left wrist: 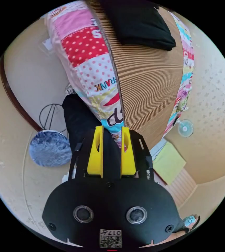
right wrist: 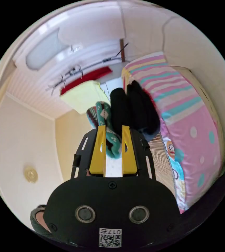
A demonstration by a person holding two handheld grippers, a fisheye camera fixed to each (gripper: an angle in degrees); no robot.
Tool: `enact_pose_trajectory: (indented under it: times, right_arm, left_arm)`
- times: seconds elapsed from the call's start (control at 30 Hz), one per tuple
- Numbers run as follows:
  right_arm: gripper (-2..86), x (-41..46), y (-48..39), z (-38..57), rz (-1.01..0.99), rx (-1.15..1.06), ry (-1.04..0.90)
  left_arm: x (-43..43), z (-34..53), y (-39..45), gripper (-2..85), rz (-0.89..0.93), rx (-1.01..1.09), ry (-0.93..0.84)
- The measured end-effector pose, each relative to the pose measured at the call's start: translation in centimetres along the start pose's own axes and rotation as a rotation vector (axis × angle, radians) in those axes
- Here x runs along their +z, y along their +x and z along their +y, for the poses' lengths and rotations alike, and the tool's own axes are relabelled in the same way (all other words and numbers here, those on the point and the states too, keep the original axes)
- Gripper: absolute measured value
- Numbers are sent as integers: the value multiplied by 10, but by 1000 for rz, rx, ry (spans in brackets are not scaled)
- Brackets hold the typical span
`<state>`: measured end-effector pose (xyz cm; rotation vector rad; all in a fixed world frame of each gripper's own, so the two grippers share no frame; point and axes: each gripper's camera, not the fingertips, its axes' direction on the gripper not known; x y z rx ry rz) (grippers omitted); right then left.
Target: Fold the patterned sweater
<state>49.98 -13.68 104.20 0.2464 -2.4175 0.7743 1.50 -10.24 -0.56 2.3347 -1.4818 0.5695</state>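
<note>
In the right gripper view, the patterned sweater (right wrist: 109,132) hung at 12 o'clock of the right gripper (right wrist: 112,148), pinched between its yellow jaws. The left gripper (left wrist: 112,152) clamped black fabric (left wrist: 88,126), with a woven mat (left wrist: 149,86) at 1 o'clock.

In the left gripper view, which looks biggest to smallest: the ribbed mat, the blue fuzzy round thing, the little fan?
1. Ribbed mat, by far.
2. Blue fuzzy round thing.
3. Fan, though it may sit farther away.
</note>
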Motion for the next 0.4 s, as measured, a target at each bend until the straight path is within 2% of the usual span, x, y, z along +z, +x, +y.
enact_pose_trajectory:
  times: [0.07,0.13,0.23,0.3,0.4]
  right_arm:
    - [41,-31,38,40,-55,80,150]
    - [24,-44,64,69,-50,163,198]
    - [14,-41,94,111,39,277,170]
    - [10,-23,109,129,83,305,58]
    - [6,32,134,157,260,383,-283]
  left_arm:
    - [4,35,-21,102,99,-50,15]
    - [11,56,-31,103,161,-101,-11]
    - [-10,60,-29,103,258,-123,-73]
    - [-41,58,-12,101,210,-78,-46]
    - [-69,51,21,99,138,28,-85]
